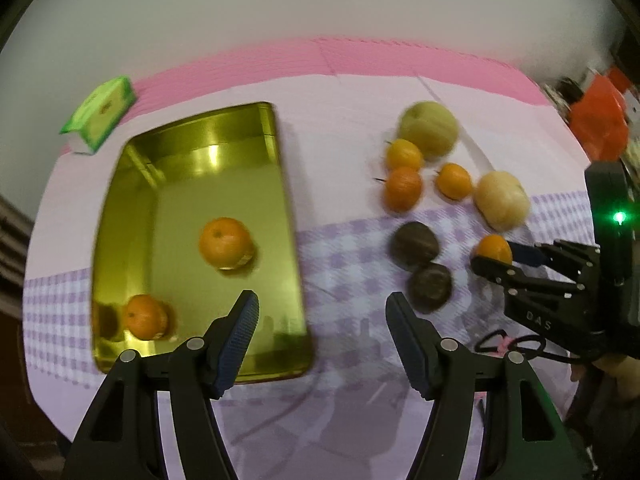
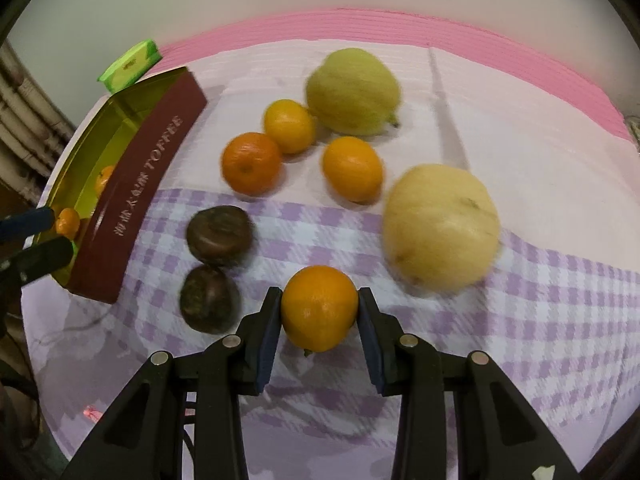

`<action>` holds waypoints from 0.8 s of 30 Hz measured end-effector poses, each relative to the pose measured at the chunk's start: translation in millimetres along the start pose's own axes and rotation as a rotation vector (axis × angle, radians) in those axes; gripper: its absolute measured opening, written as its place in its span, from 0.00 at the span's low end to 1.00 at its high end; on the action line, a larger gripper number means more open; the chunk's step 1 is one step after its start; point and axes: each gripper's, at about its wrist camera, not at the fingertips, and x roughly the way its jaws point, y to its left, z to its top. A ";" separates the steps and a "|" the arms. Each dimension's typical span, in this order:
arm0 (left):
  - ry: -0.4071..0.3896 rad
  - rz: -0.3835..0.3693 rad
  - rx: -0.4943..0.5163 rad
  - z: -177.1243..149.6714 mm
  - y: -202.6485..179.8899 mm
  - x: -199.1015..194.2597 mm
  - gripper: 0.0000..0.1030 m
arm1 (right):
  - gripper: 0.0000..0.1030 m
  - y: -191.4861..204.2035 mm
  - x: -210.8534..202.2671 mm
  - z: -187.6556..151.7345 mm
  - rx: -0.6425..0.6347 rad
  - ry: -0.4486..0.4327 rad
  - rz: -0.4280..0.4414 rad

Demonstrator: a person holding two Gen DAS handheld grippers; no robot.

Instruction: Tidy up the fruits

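Two oranges (image 1: 225,242) already in the gold tin (image 1: 280,184), near the tablecloth's (image 2: 540,312) left edge. A third orange (image 2: 319,307) clamped between the pads of the right gripper (image 2: 319,312), low over the checked band at the cloth's front, not yet carried across. Left gripper (image 1: 322,334) partly open and empty, by the tin's near right corner. Still loose mid-cloth: three oranges (image 2: 251,163), two pale pears (image 2: 440,226), two dark fruits (image 2: 219,235). Roughly a quarter done, by this reckoning.

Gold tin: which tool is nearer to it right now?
Left. The left tool hangs open over the gold tin at its near right corner; the right tool is off past the dark fruits, shut on an orange.
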 end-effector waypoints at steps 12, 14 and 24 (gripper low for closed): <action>0.094 -0.124 0.037 1.5 -45.9 39.9 0.65 | 0.34 -26.0 -15.6 -13.3 0.059 -0.025 -0.061; 0.108 -0.131 0.035 2.2 -50.1 45.6 0.65 | 0.34 -26.7 -15.1 -14.3 0.068 -0.027 -0.066; 0.128 -0.106 0.047 7.8 -68.1 65.6 0.60 | 0.34 -26.8 -15.5 -18.7 0.099 -0.024 -0.052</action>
